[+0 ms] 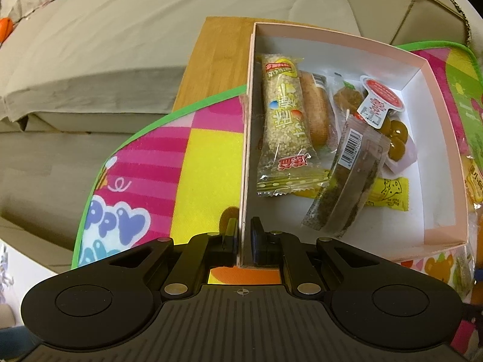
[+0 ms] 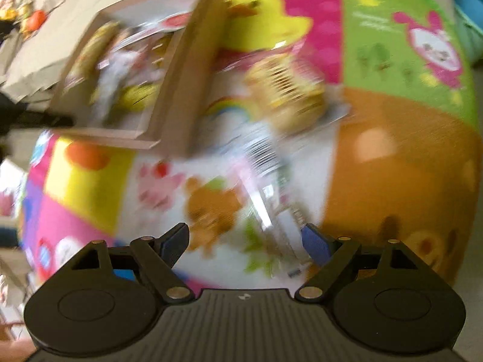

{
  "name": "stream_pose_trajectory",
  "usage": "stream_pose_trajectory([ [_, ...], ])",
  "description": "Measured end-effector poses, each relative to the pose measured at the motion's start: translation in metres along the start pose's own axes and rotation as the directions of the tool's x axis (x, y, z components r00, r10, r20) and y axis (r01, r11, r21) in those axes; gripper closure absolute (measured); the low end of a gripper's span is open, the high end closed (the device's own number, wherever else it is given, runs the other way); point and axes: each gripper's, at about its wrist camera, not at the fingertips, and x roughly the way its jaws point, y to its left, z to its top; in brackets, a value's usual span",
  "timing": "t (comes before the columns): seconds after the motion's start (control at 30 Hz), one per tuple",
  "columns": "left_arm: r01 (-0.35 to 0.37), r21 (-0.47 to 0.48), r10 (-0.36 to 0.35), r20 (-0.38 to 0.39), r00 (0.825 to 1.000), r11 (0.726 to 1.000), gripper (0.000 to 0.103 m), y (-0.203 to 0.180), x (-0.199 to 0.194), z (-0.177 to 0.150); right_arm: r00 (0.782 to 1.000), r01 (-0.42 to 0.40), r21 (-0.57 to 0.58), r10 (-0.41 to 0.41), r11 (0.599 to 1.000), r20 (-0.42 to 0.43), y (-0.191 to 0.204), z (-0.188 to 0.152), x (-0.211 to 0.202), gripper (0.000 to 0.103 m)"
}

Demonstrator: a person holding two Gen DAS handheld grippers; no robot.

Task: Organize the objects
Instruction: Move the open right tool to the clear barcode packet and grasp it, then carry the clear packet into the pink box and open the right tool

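Right view is blurring badly; right gripper [image 2: 246, 241] hanging released over a clear packet [image 2: 265, 181]. Left gripper [image 1: 244, 235] is clenching the box [image 1: 246, 138] wall at its near-left corner

The whole right wrist view is smeared by motion: the pink box [image 2: 169, 69] and its contents are streaks, and the print on a clear wrapper [image 2: 265, 181] between the open fingers cannot be read. In the left wrist view, a dark snack bar [image 1: 347, 181] hides most of a yellow packet [image 1: 389, 194], and an orange packet [image 1: 474, 184] beyond the box's right wall is cut off by the edge.
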Motion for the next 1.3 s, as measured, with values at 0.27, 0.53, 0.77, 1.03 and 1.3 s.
stream_pose_trajectory([
  [0.27,0.039,0.044,-0.039,-0.002,0.999,0.998,0.092,0.003,0.001,-0.003,0.980,0.184,-0.125,-0.172,0.975,0.103,0.009,-0.002,-0.003,0.022],
  [0.53,0.079,0.104,-0.078,-0.012,0.997,0.991,0.092,0.006,0.003,-0.005,0.968,0.243,-0.103,-0.236,0.965,0.081,0.016,0.015,0.024,0.041],
  [0.77,0.140,0.182,-0.135,-0.037,0.990,0.973,0.092,0.011,0.005,0.000,0.970,0.244,-0.076,-0.244,0.967,0.011,0.047,0.011,0.023,0.071],
  [1.03,0.157,0.270,-0.145,-0.062,0.987,0.950,0.092,0.008,0.007,0.004,0.964,0.259,0.009,-0.259,0.966,0.065,0.088,-0.005,-0.049,0.071],
  [1.3,0.210,0.328,-0.200,-0.065,0.978,0.921,0.089,0.015,0.007,0.003,0.923,0.310,0.032,-0.309,0.950,0.230,0.128,0.010,-0.156,0.071],
])
